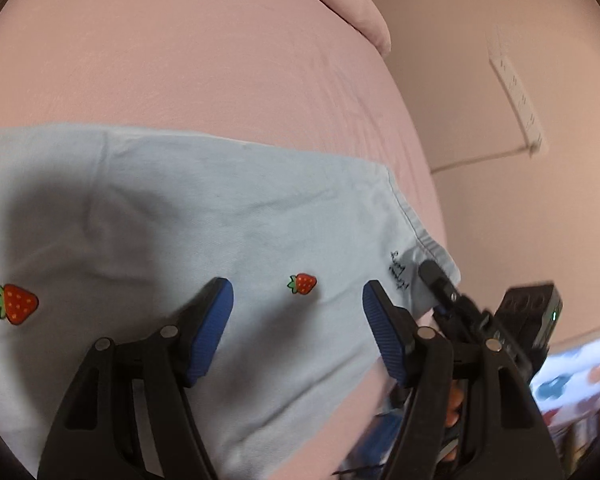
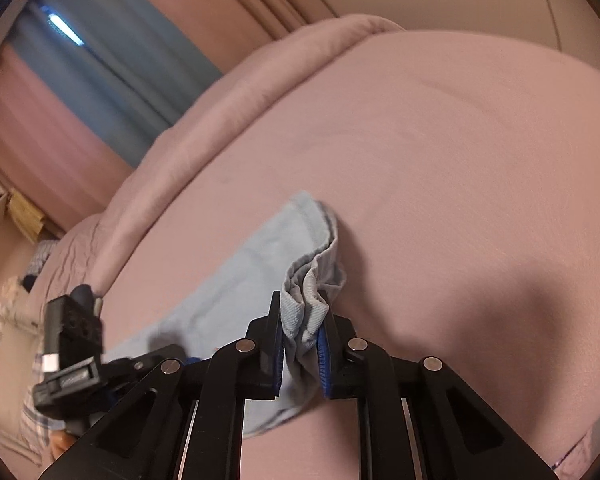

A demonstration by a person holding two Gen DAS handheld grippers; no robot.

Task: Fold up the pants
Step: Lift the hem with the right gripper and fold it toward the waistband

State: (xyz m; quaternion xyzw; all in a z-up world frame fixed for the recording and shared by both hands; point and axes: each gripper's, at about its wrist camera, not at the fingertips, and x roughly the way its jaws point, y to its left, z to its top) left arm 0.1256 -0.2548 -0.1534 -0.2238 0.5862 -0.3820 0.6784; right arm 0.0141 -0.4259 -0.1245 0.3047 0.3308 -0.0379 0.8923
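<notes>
My left gripper (image 1: 298, 316) hangs over the pale blue pants (image 1: 180, 216), fingers spread wide, nothing between them; a strawberry patch (image 1: 302, 283) sits in the gap. The pants lie flat on the pink bedsheet (image 1: 180, 60), with their hemmed edge running near the bed's right side. Plenty of bare sheet beyond the far edge. My right gripper (image 2: 302, 336) is pinched on a bunched fold of the pants (image 2: 240, 280), lifting it off the sheet (image 2: 460, 160). Only the right view shows that bunching, and the blue curtain (image 2: 100, 64); only the left shows the strawberries.
</notes>
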